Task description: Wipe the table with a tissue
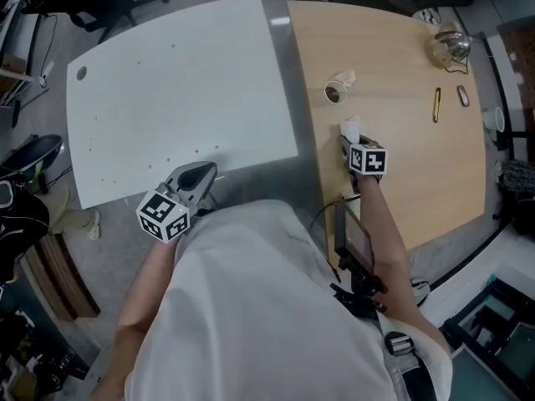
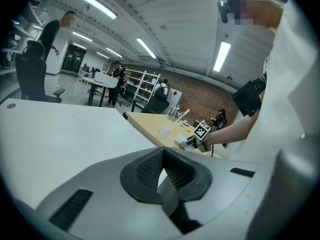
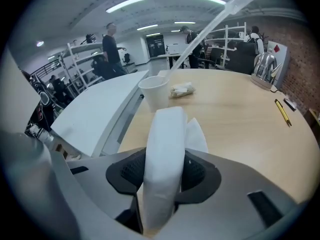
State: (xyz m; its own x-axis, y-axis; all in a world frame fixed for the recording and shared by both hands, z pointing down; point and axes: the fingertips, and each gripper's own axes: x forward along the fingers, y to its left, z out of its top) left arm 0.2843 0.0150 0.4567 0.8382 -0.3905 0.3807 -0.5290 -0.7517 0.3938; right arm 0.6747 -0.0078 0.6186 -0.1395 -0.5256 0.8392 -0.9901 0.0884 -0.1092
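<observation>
Your right hand-held gripper [image 1: 348,143] clamps the folded tissue [image 1: 350,127] over the wooden tabletop [image 1: 410,165]. Press the tissue's free end flat, then sweep toward 3 o'clock, clear of the cup [image 1: 336,93] at 12. Left hand-held gripper [image 1: 205,172]: closed, empty. Leave it parked.

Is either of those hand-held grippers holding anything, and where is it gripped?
The right hand-held gripper pinches a folded white tissue by its flat sides, near mid-length. The left hand-held gripper is shut and empty.
</observation>
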